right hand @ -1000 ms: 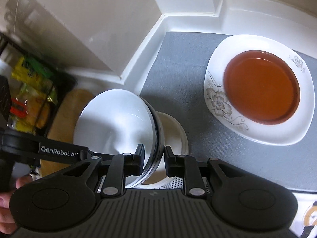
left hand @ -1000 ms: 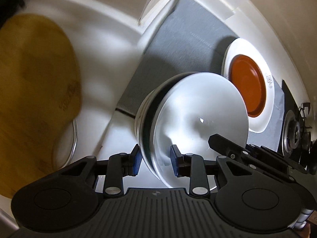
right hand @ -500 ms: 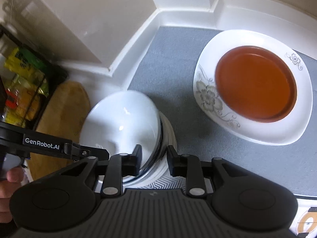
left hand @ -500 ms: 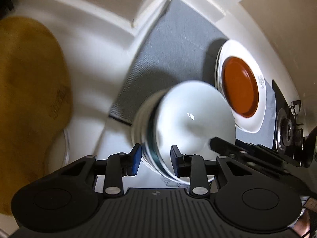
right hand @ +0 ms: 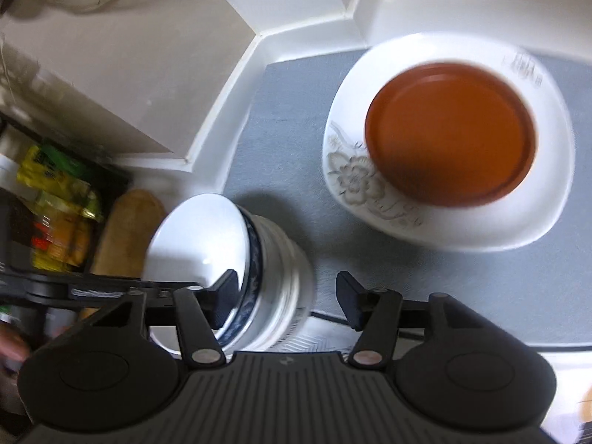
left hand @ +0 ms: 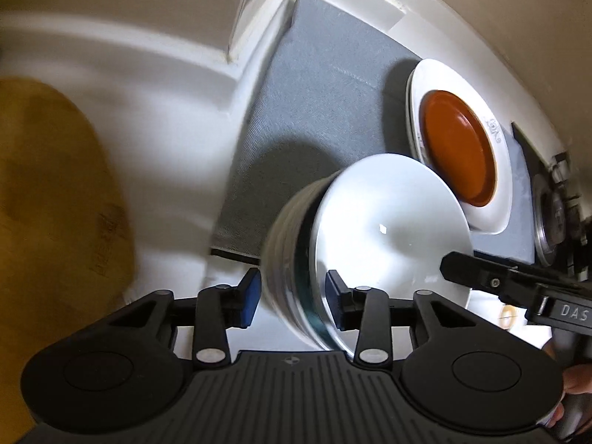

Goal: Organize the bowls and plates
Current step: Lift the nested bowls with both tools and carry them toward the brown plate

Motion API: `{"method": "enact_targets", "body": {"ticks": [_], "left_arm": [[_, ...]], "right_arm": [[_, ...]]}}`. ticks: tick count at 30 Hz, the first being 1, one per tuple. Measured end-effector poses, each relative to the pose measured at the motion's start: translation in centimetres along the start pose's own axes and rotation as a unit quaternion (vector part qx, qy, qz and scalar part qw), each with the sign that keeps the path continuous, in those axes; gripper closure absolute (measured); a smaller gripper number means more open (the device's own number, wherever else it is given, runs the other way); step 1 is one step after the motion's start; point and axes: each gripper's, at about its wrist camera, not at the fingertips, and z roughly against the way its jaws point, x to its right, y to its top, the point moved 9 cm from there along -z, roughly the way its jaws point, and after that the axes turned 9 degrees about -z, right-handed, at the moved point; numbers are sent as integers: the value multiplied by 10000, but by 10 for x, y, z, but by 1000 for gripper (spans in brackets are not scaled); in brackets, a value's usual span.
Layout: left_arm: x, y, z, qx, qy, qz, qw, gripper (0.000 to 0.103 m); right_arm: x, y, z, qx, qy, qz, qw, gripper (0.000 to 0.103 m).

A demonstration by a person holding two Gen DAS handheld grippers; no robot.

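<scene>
A stack of white bowls [left hand: 384, 236] with a blue-rimmed one under the top bowl stands at the near edge of the grey mat [left hand: 318, 85]. My left gripper [left hand: 292, 298] is open, its jaws either side of the stack's near rim. My right gripper [right hand: 286, 296] is open wide around the other side of the stack [right hand: 236, 259]; its left finger lies inside the top bowl. An orange plate [right hand: 449, 133] rests on a white flower-patterned plate [right hand: 518, 222] further back on the mat. It also shows in the left wrist view [left hand: 457, 148].
A wooden board [left hand: 51, 199] lies on the white counter at the left. A white wall ledge [right hand: 155, 85] borders the mat. Yellow food packets [right hand: 59, 207] sit at the far left. A stove burner [left hand: 555, 218] is at the right.
Both grippers opened wider, the right one most. The bowl stack moved down onto the mat's near edge. The cameras shifted toward the mat.
</scene>
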Motion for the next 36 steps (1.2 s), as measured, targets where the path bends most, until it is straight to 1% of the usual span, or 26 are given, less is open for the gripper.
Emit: {"method": "enact_targets", "body": {"ticks": [1, 3, 4, 5, 8, 9, 11, 13, 15, 18, 19, 21, 23, 25, 26, 29, 30, 32, 36], "left_arm": [[-2, 0, -2, -22, -135, 93, 9999, 61], [-7, 0, -7, -65, -333, 255, 9991, 56], [-8, 1, -9, -101, -420, 327, 9985, 52], [-9, 1, -12, -139, -514, 381, 9979, 49], [-12, 2, -18, -159, -634, 491, 9967, 41], [-12, 3, -19, -156, -645, 496, 9966, 40], [-10, 2, -18, -149, -639, 477, 9967, 42], [-10, 0, -17, -143, -632, 435, 9969, 44], [-10, -1, -15, -138, -634, 338, 9973, 48], [-12, -1, -10, -165, -658, 319, 9972, 56], [-12, -1, -9, -170, -657, 295, 9973, 58], [-13, -2, -6, -166, -643, 240, 9975, 61], [-10, -3, -4, -177, -571, 104, 9982, 63], [-7, -4, -3, -159, -488, -27, 9987, 63], [-7, -5, -3, -142, -493, -8, 9987, 63], [-8, -5, -5, -135, -564, 36, 9983, 61], [-9, -5, -6, -149, -581, 54, 9982, 61], [-9, -5, -9, -186, -618, 64, 9979, 56], [-9, -7, -14, -234, -718, 253, 9968, 51]], "right_arm": [[1, 0, -2, 1, 68, -81, 9999, 39], [4, -1, -7, -45, 331, -292, 9990, 39], [5, -2, -11, -85, 461, -408, 9981, 38], [6, -3, -16, -134, 521, -507, 9973, 34], [9, -6, -31, -238, 692, -768, 9944, 29], [9, -8, -37, -306, 699, -811, 9938, 27], [8, -12, -42, -346, 584, -784, 9946, 20], [4, -18, -47, -524, 657, -782, 9934, 19], [-1, -22, -47, -614, 857, -869, 9906, 20], [1, -22, -46, -561, 886, -963, 9898, 23], [4, -21, -45, -545, 880, -1029, 9893, 27], [7, -21, -44, -522, 780, -1055, 9900, 38], [4, -21, -41, -491, 765, -885, 9919, 41], [-1, -22, -36, -431, 671, -637, 9948, 46], [1, -19, -32, -409, 676, -596, 9951, 48], [3, -17, -29, -400, 789, -665, 9939, 50], [4, -17, -29, -400, 811, -712, 9934, 50], [5, -16, -30, -407, 849, -740, 9928, 49], [8, -15, -31, -420, 853, -788, 9923, 47]]}}
